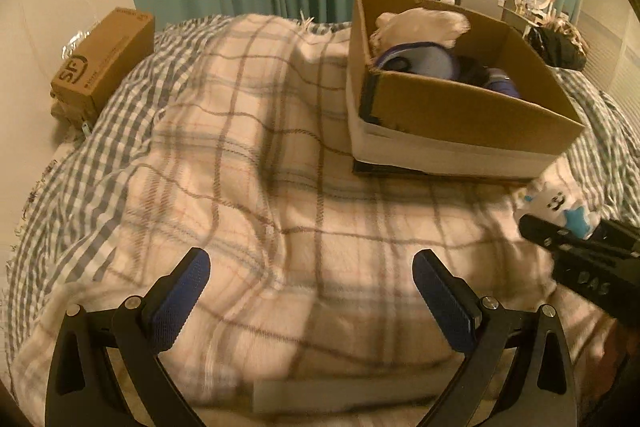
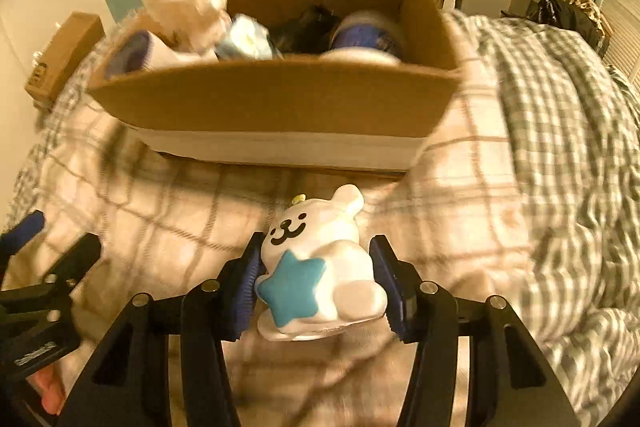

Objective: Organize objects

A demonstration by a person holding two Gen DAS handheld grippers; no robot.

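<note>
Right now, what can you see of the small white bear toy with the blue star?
The small white bear toy with the blue star looks soft or squishy, glossy white, with rounded ears, a black smiling face and a teal star on its front. It sits tilted between the blue pads of the right tool, which press its sides, above the plaid blanket, short of the open cardboard box. The left wrist view shows its face too.
</note>
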